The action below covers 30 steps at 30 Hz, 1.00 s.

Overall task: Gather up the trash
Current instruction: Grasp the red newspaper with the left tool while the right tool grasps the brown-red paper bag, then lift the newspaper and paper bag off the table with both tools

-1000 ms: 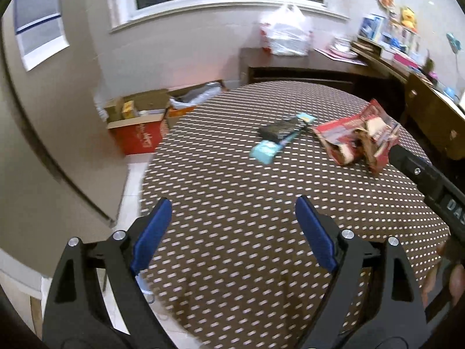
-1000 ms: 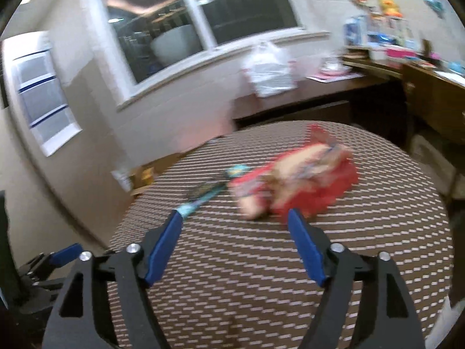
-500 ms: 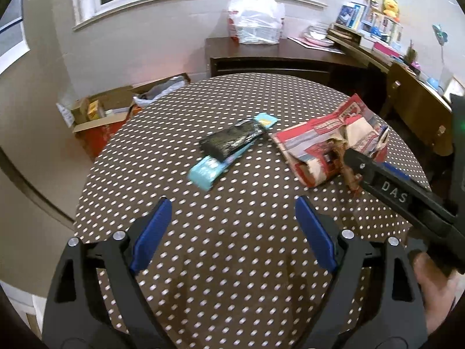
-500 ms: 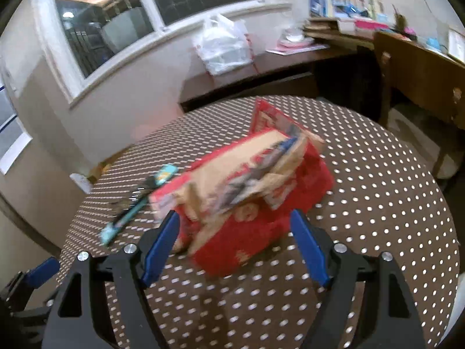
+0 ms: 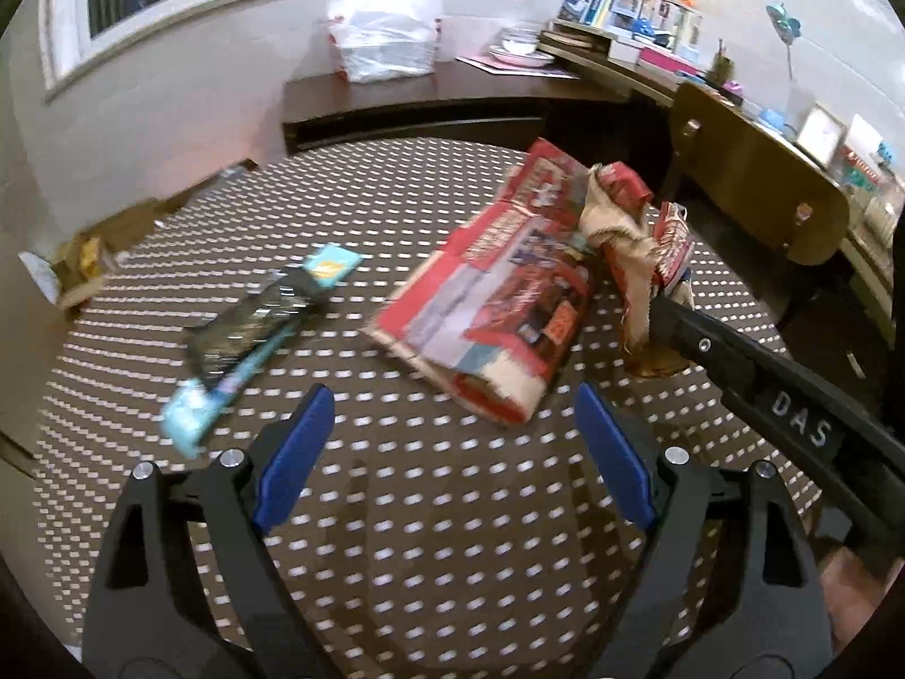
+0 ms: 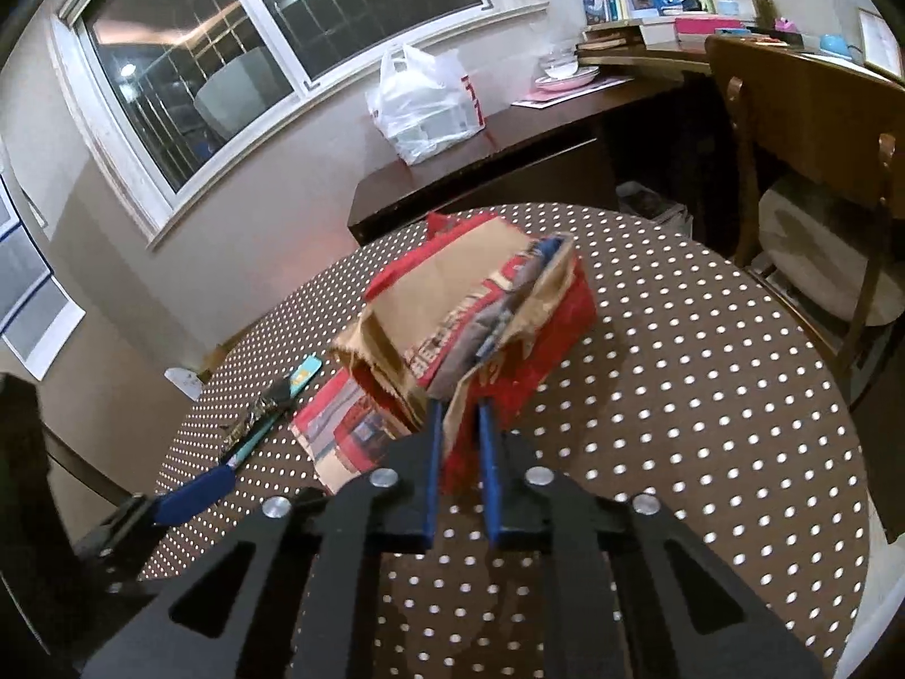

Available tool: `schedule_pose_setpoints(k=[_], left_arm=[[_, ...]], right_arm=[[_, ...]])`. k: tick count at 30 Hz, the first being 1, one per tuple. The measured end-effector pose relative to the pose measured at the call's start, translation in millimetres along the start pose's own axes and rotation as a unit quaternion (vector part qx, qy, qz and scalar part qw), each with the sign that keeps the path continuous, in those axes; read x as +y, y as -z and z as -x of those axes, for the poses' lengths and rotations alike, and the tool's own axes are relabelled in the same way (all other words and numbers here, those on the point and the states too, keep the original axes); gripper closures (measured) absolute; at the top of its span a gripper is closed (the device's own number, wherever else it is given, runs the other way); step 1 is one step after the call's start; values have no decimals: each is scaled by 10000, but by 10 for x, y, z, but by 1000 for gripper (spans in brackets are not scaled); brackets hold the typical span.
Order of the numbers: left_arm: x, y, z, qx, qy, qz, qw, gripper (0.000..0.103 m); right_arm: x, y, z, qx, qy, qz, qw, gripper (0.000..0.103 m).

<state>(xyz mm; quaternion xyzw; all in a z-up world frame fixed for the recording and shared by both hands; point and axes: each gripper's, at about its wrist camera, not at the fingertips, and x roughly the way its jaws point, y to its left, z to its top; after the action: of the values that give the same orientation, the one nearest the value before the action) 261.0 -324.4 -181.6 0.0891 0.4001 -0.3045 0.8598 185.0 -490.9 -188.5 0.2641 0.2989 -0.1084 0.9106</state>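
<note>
A crumpled red and brown paper bag (image 6: 481, 328) lies on the round dotted table (image 6: 707, 424). My right gripper (image 6: 459, 424) is shut on the bag's near edge. In the left wrist view the bag (image 5: 509, 288) lies ahead right, with the right gripper (image 5: 662, 305) pinching its crumpled end. A teal and black wrapper (image 5: 254, 334) lies ahead left; it also shows in the right wrist view (image 6: 266, 418). My left gripper (image 5: 452, 447) is open and empty just above the table, short of both.
A wooden chair (image 6: 803, 130) stands close to the table's right side. A dark sideboard (image 5: 430, 96) with a white plastic bag (image 5: 384, 39) runs along the far wall. Cardboard boxes (image 5: 85, 260) sit on the floor at the left.
My right gripper moved onto the paper bag and closed on its edge. My left gripper moved forward over the table toward the wrapper and bag, staying open.
</note>
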Motion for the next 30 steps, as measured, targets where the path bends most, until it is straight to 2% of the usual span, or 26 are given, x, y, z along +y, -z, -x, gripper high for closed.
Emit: schedule_pose_setpoints(k=[2, 6, 9, 12, 19, 21, 24, 27, 30], left_arm=[[-20, -12, -61, 31, 193, 158, 9997, 20], [-74, -21, -188, 97, 382, 280, 9988, 43], [-54, -35, -242, 107, 635, 516, 9966, 52], [-69, -58, -272, 74, 689, 511, 9963, 58], [-73, -60, -369, 226, 786, 669, 9944, 63], [-73, -47, -323, 235, 877, 706, 9934, 72], [-81, -19, -276, 232, 1049, 716, 9916, 76], [-85, -32, -328, 252, 996, 710, 9922, 77], [-25, -60, -408, 238, 1176, 921, 9885, 77]], right_arm=[[-48, -14, 4, -2, -49, -55, 10000, 92], [-77, -28, 3, 47, -166, -66, 9998, 92], [-109, -47, 7, 60, -227, -68, 9997, 92], [-130, -66, -18, 98, -297, -48, 9995, 92], [-131, -55, -95, 223, -380, -57, 9990, 92], [-145, -47, -135, 295, -394, -79, 9988, 96], [-156, -31, -152, 334, -442, -126, 9984, 97], [-152, -27, -153, 347, -448, -109, 9983, 97], [-170, -28, -165, 385, -478, -142, 9980, 98]])
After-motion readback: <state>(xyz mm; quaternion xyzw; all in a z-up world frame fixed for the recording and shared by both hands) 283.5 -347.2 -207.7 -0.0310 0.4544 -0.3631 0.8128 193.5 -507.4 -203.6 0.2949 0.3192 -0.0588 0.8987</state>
